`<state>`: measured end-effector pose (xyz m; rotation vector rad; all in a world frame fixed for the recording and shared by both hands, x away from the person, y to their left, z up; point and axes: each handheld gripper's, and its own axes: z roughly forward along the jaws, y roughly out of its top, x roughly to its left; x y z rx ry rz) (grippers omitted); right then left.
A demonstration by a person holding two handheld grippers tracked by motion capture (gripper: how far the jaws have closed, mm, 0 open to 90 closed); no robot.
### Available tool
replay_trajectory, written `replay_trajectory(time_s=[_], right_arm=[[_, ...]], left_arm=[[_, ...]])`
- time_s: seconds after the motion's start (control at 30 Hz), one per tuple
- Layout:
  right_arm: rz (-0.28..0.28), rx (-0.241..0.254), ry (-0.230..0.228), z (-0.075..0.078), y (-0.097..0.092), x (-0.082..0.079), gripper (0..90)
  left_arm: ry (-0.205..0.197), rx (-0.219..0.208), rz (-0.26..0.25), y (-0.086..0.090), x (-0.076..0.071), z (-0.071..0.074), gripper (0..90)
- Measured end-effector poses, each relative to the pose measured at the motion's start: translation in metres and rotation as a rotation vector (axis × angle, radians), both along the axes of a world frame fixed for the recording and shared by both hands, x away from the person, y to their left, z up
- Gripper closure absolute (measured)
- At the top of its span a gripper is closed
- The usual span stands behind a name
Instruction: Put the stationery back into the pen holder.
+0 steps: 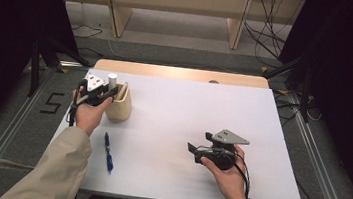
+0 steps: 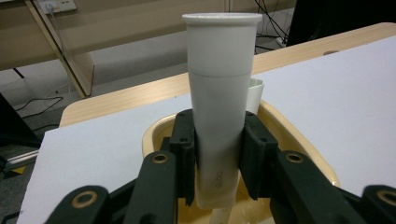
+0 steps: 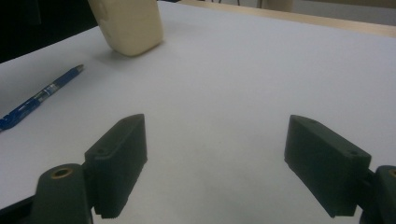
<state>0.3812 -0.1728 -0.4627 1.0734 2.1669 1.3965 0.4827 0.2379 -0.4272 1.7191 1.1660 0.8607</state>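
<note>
1. The left gripper (image 2: 219, 154) clamps a white tube (image 2: 220, 93) between its jaws, upright, its lower end inside the beige holder (image 2: 299, 140).
2. In the high view the holder (image 1: 119, 104) stands near the left edge of the white table (image 1: 188, 111), and the tube's cap (image 1: 112, 78) sticks up above its rim.
3. My reading: the tube is either going in or coming out; the pictures cannot settle which, and it is not yet let go.
4. A blue pen (image 1: 108, 152) lies flat on the table, near the holder on the person's side, untouched; it likely remains to be handled.
5. The right gripper (image 1: 197, 151) rests well apart from the holder, its jaws wide and empty.
</note>
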Motion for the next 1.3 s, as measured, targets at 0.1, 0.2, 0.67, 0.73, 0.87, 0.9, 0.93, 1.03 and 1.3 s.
replay_trajectory(time_s=[0.1,0.2,0.67,0.73,0.87,0.9,0.93,1.03,1.3], right_arm=[[0.001,0.0,-0.002,0.0,0.0,0.0,22.0],[0.002,-0.001,-0.001,0.0,0.0,0.0,21.9],[0.006,-0.004,0.001,0.0,0.001,0.0,22.0],[0.006,-0.004,0.002,0.0,0.001,0.0,22.0],[0.006,-0.004,0.002,-0.001,0.001,0.0,22.0],[0.007,-0.004,0.003,0.0,0.001,0.0,22.0],[0.007,-0.004,0.003,0.0,0.001,0.0,22.0],[0.005,-0.004,0.003,0.0,0.001,-0.001,22.0],[0.005,-0.004,0.006,-0.001,0.001,-0.001,22.0]], left_arm=[[0.002,0.002,0.004,0.0,0.001,-0.002,69.7],[0.012,0.008,0.006,0.001,0.001,-0.004,69.7],[-0.013,-0.001,0.016,0.001,-0.004,-0.004,58.9],[-0.017,-0.005,0.016,0.002,-0.006,-0.002,57.1],[-0.022,-0.016,0.014,0.002,-0.011,0.001,54.4],[-0.022,-0.019,0.012,0.002,-0.012,0.002,53.4],[-0.027,-0.024,0.011,0.002,-0.014,0.003,52.0],[-0.023,-0.03,0.001,0.001,-0.02,0.005,46.4],[-0.026,-0.035,-0.005,0.0,-0.037,0.014,33.4]])
